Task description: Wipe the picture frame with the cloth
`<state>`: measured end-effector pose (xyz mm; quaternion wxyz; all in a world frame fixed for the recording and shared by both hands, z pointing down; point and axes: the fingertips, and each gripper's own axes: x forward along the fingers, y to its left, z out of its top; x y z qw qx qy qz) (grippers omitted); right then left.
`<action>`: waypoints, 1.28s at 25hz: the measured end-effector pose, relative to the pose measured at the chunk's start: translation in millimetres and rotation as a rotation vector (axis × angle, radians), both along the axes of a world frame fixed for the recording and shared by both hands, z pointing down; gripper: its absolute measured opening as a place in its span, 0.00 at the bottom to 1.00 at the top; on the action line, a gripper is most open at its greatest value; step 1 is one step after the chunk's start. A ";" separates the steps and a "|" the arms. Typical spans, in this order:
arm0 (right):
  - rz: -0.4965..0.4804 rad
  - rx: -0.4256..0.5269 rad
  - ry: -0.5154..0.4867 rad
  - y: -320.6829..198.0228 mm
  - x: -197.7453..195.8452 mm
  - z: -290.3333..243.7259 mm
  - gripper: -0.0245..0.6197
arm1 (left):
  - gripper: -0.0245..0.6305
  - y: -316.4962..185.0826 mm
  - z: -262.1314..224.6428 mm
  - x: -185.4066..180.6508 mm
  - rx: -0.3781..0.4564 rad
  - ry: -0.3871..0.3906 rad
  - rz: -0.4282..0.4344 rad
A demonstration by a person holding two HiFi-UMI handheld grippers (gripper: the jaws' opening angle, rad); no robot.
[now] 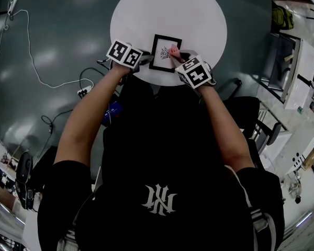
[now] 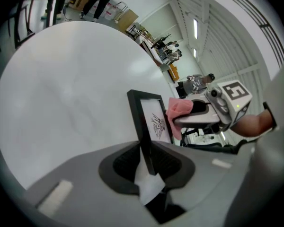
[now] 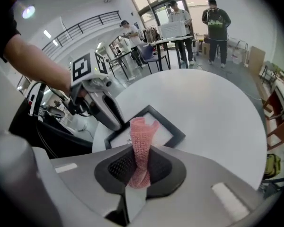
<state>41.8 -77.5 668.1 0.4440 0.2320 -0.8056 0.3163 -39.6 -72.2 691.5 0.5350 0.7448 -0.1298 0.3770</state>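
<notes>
A black picture frame (image 1: 165, 53) with a small drawing lies on the round white table (image 1: 146, 9) near its front edge. My left gripper (image 1: 141, 61) is shut on the frame's left edge (image 2: 143, 126), which runs between its jaws. My right gripper (image 1: 179, 60) is shut on a pink cloth (image 3: 141, 145) that stands up from its jaws. The cloth (image 1: 174, 51) rests over the right part of the frame's glass (image 3: 156, 129). In the left gripper view the pink cloth (image 2: 179, 109) shows beside the drawing with the right gripper (image 2: 199, 115) behind it.
White cables and a power strip (image 1: 83, 91) lie on the dark floor left of the table. Desks and chairs (image 1: 288, 72) stand to the right. People stand at tables (image 3: 199, 18) far behind in the right gripper view.
</notes>
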 end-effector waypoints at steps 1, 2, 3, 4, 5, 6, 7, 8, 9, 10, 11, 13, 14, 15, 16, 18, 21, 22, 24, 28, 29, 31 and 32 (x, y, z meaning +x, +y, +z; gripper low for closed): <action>0.004 -0.016 -0.038 1.4 -10.1 -2.4 0.10 | 0.15 -0.1 -0.3 -0.6 0.000 0.000 -0.003; 0.000 -0.029 -0.066 2.9 -19.3 -3.4 0.10 | 0.15 -0.1 -0.6 -0.9 0.000 0.000 -0.005; -0.009 -0.036 -0.086 3.8 -27.2 -3.7 0.10 | 0.15 0.0 -1.0 -0.8 -0.001 0.001 -0.007; -0.020 -0.037 -0.101 3.6 -34.3 -3.6 0.10 | 0.15 -0.2 -1.4 -0.4 0.000 0.001 -0.008; -0.032 -0.034 -0.115 2.4 -41.0 -3.4 0.10 | 0.15 -0.5 -1.5 -0.1 0.000 0.001 -0.008; -0.050 -0.029 -0.127 0.8 -47.7 -2.9 0.10 | 0.15 -1.0 -1.3 0.1 0.001 0.000 -0.008; -0.076 -0.023 -0.136 -0.3 -54.4 -2.1 0.10 | 0.15 -1.4 -0.8 0.2 0.001 0.000 -0.008; -0.113 -0.017 -0.138 -0.6 -60.6 -0.6 0.10 | 0.15 -1.7 -0.3 0.4 0.002 0.000 -0.008; -0.158 -0.009 -0.133 -0.1 -66.0 2.2 0.10 | 0.15 -1.8 0.1 0.6 0.002 0.000 -0.009; -0.206 -0.002 -0.121 1.1 -70.2 6.3 0.10 | 0.15 -1.7 0.3 0.6 0.002 0.000 -0.010; -0.250 0.002 -0.107 2.5 -72.8 10.9 0.10 | 0.15 -1.4 0.3 0.4 0.001 0.000 -0.012; -0.300 -0.011 -0.092 5.0 -74.5 16.8 0.10 | 0.15 -0.9 0.2 -0.1 -0.001 0.001 -0.016; -0.304 -0.026 -0.094 5.6 -74.3 17.2 0.10 | 0.15 -0.9 0.0 -0.4 -0.001 0.001 -0.016; -0.301 -0.040 -0.095 5.7 -74.0 16.5 0.10 | 0.15 -0.9 -0.3 -0.6 0.000 0.002 -0.014; -0.298 -0.048 -0.094 5.8 -73.6 15.4 0.10 | 0.15 -0.9 -0.8 -0.8 0.001 0.001 -0.012; -0.297 -0.055 -0.085 7.5 -71.2 14.9 0.10 | 0.15 -0.6 -1.5 -0.6 0.001 0.003 -0.011; -0.269 -0.071 -0.068 11.5 -62.0 16.6 0.10 | 0.14 0.2 -0.9 -0.3 -0.003 0.007 -0.012; -0.255 -0.078 -0.058 13.1 -57.8 16.2 0.10 | 0.14 0.4 -0.6 -0.4 -0.003 0.008 -0.011; -0.235 -0.082 -0.034 16.0 -48.5 16.7 0.10 | 0.14 0.7 -0.5 -0.4 -0.003 0.010 -0.009; -0.208 -0.063 0.016 17.9 -29.1 20.5 0.10 | 0.14 1.3 0.1 -0.4 -0.006 0.015 -0.007; -0.194 -0.062 0.024 18.2 -24.3 21.1 0.10 | 0.14 1.4 0.3 -0.3 -0.007 0.016 -0.009; -0.165 -0.064 0.032 18.5 -17.4 20.7 0.10 | 0.14 1.1 0.4 -0.2 -0.011 0.019 -0.015; -0.151 -0.065 0.035 18.4 -15.3 19.8 0.10 | 0.14 0.9 0.2 -0.2 -0.014 0.022 -0.021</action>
